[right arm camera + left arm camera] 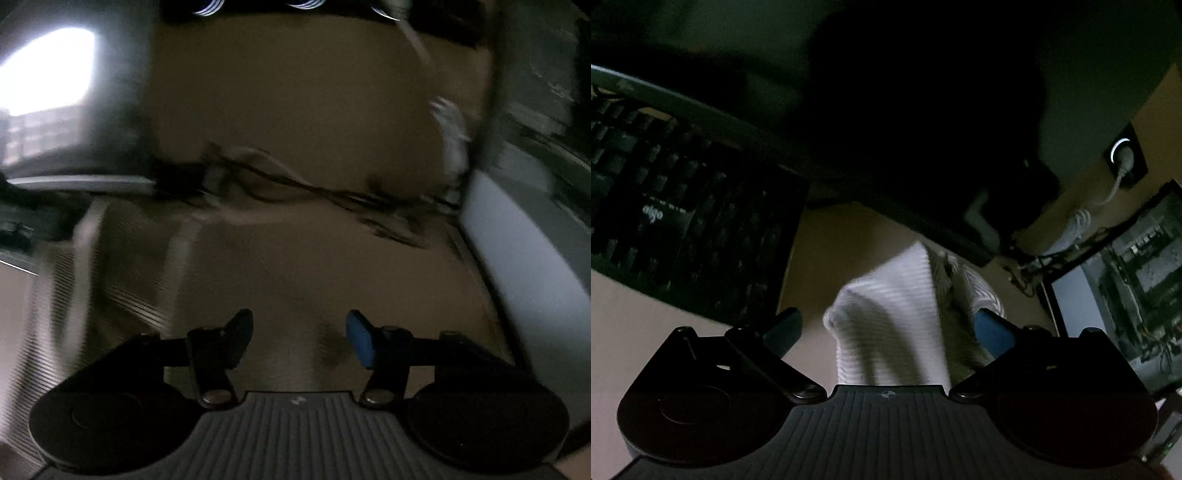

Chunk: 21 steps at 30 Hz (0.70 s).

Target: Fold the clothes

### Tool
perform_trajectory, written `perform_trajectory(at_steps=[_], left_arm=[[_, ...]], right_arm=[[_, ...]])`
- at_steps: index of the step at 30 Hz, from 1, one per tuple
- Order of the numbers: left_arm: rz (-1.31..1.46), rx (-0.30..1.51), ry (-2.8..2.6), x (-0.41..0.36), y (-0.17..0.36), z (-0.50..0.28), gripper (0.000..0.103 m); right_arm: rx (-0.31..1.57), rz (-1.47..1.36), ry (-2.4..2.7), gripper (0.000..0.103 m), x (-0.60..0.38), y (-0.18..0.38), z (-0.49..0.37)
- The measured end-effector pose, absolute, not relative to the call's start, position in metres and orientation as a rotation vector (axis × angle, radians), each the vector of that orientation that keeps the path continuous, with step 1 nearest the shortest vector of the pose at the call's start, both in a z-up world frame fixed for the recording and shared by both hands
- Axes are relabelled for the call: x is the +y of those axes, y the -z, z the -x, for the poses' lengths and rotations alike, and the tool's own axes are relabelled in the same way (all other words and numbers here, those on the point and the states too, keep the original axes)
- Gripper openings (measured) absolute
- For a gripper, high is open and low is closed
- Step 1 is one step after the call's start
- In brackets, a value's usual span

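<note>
**Both claws open, cloth between the left fingers**

I see my left claw [888,330] spread wide, its blue pads far apart. A pale ribbed cloth [897,317] lies bunched between them, rising in a folded peak ahead of the claw. The right pad [995,332] sits against the cloth's edge or just beside it; I cannot tell which. The left pad stands apart from the cloth. So the claw is not clamped on anything.

The cloth rests on a tan bench [827,251]. To the left a black keyboard [676,218] lies tilted in my view, near the cloth but not touching it. A large dark shape fills the upper middle of the left view; it is too dark for me to identify. To the right I see a socket [1124,155] with a lit ring and a white cable [1078,221] running down from it, and a glass-sided computer case [1126,288] at the far right.

My right claw [299,339] also stands open, with nothing between its fingers. Its view is blurred. Below it lies bare bench, with ribbed pale fabric [122,295] at the left. A tangle of dark cables [303,188] crosses the bench farther off. A bright patch [48,70] glows at the upper left.
</note>
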<state>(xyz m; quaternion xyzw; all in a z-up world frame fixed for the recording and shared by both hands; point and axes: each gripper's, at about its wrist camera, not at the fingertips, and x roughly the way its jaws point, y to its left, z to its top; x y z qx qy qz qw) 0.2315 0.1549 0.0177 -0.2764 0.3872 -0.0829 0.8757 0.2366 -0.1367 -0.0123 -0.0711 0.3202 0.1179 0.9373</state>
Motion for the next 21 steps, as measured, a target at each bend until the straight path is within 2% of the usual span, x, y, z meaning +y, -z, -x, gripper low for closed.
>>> perform_trajectory(at_steps=[1, 2, 5, 7, 8, 9, 10, 11, 12, 14, 15, 18, 21], left_arm=[[0.553, 0.804, 0.17, 0.149, -0.018, -0.229, 0.102], [0.522, 0.8, 0.164, 0.14, -0.018, -0.227, 0.102], [0.403, 0.784, 0.145, 0.105, -0.015, -0.226, 0.102], [0.325, 0.774, 0.12, 0.091, -0.014, -0.231, 0.102], [0.286, 0.767, 0.104, 0.085, -0.013, -0.235, 0.102], [0.247, 0.761, 0.088, 0.08, -0.013, -0.239, 0.102], [0.208, 0.755, 0.073, 0.075, -0.012, -0.244, 0.102], [0.17, 0.748, 0.057, 0.069, -0.012, -0.248, 0.102], [0.143, 0.745, 0.044, 0.066, -0.011, -0.252, 0.102], [0.135, 0.759, 0.023, 0.066, -0.005, -0.266, 0.102], [0.125, 0.765, 0.007, 0.064, -0.001, -0.273, 0.101], [0.107, 0.789, -0.037, 0.057, 0.009, -0.289, 0.095], [0.102, 0.779, -0.086, 0.054, 0.011, -0.293, 0.095]], right_arm=[[0.653, 0.169, -0.259, 0.069, -0.126, 0.015, -0.241], [0.653, 0.192, -0.277, 0.071, -0.115, 0.017, -0.246], [0.65, 0.263, -0.331, 0.075, -0.082, 0.025, -0.259], [0.649, 0.316, -0.366, 0.073, -0.062, 0.031, -0.268], [0.656, 0.365, -0.383, 0.067, -0.06, 0.037, -0.272], [0.663, 0.413, -0.399, 0.045, -0.058, 0.044, -0.275], [0.664, 0.452, -0.417, 0.032, -0.058, 0.048, -0.278], [0.651, 0.46, -0.441, 0.028, -0.065, 0.045, -0.279], [0.636, 0.467, -0.455, 0.016, -0.073, 0.04, -0.28], [0.592, 0.465, -0.431, 0.01, -0.096, 0.023, -0.284], [0.571, 0.464, -0.401, 0.005, -0.108, 0.016, -0.287], [0.552, 0.406, -0.188, 0.005, -0.154, 0.006, -0.321], [0.592, 0.329, -0.107, 0.005, -0.18, 0.009, -0.347]])
